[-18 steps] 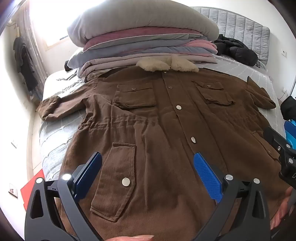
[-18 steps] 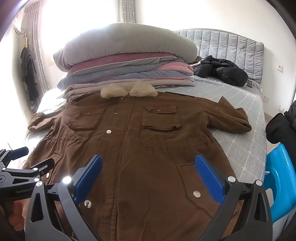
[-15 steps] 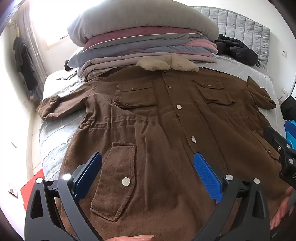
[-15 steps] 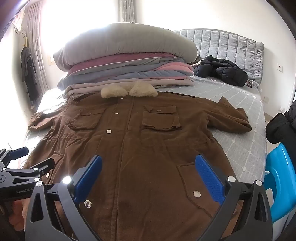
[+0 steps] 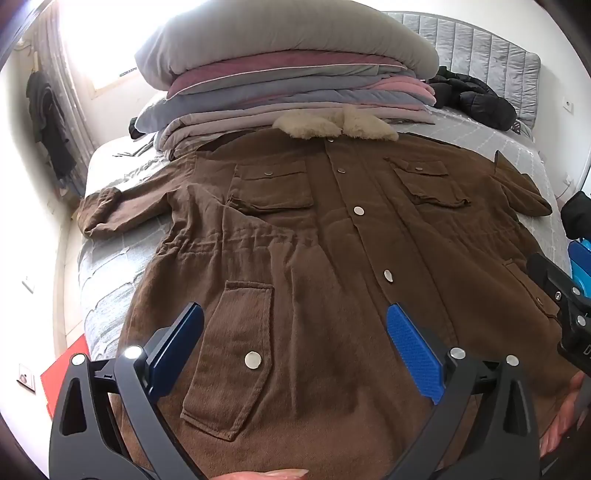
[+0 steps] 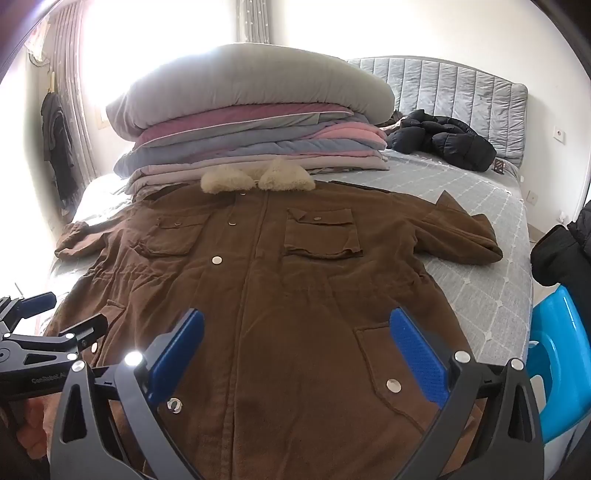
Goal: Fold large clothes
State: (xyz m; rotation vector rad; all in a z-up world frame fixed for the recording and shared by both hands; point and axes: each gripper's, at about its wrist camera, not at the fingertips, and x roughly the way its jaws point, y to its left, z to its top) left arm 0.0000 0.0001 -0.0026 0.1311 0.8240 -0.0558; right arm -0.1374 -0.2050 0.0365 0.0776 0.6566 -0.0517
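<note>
Brown coat (image 5: 332, 258): spread flat, front up, buttoned, on bed (image 5: 110, 266); sleeves out to both sides; fleece collar (image 5: 332, 125) at far end, touching stack of folded bedding (image 5: 288, 74). Black jacket (image 5: 476, 99) by headboard (image 5: 491, 55). Left gripper (image 5: 295, 347): jaws wide apart above lower hem, nothing between them. Right gripper (image 5: 561, 306): partly visible at right edge. Red item (image 5: 62, 369) on floor, left.

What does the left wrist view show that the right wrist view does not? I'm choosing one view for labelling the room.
Only the left wrist view shows a flat red thing on the floor beside the bed.

Only the right wrist view shows a bright blue plastic stool and the curtain strip between the windows.

Both show the brown corduroy coat spread flat, its cream fleece collar, the stack of folded quilts and the black puffer jacket.
</note>
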